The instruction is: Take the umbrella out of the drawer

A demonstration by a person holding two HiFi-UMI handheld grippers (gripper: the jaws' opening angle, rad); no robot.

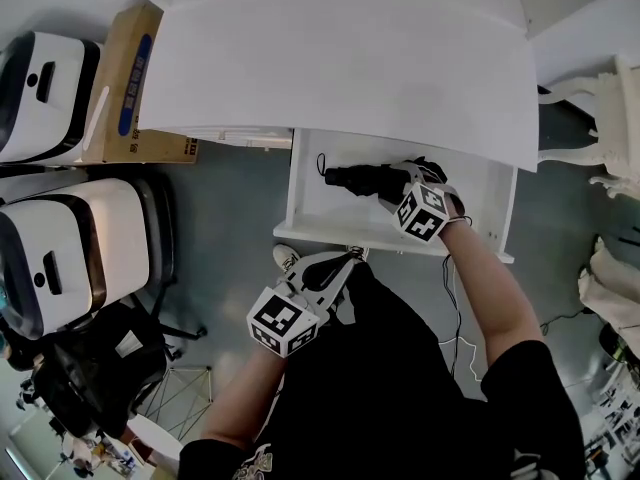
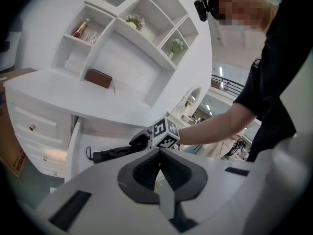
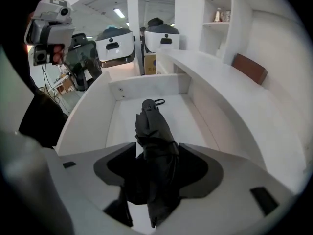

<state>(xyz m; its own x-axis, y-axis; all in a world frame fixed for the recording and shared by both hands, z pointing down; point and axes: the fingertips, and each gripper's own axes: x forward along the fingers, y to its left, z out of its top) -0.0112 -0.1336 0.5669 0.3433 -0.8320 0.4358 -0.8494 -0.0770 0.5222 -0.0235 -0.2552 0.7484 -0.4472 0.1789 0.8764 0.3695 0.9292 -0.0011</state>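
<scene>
As you stand at the desk: the white desk [image 1: 350, 58] is below you, and its drawer [image 1: 296, 183] is pulled out towards you.
Umbrella, kind: a folded black compact umbrella [image 1: 352, 178] with a thin wrist loop [image 3: 156, 101] at one end.
Umbrella, place: it lies inside the drawer, on the drawer floor, lengthwise along the drawer. In the head view the loop end points to the picture's left.
Right gripper, place: your right gripper [image 3: 154, 168] reaches down into the drawer, over the end of the umbrella away from the loop.
Right gripper, fingers: the fingers [image 3: 201, 173] stand wide apart. The umbrella's bunched fabric sits between them. A gap shows on one side, and the pads do not clamp it.
Left gripper, place: your left gripper [image 1: 335, 266] is outside the drawer, just in front of its front edge, and is apart from the umbrella.
Left gripper, fingers: the fingers [image 2: 146, 173] are closed together with nothing between them.
Desk top: a small brown box [image 2: 98, 78] lies at the back, under the white shelves [image 2: 146, 13].
Shelves: they hold small plants and a red bottle. Finer detail is too small to tell.
Floor, left of the desk: a cardboard box [image 1: 130, 78] stands against the side of the desk.
</scene>
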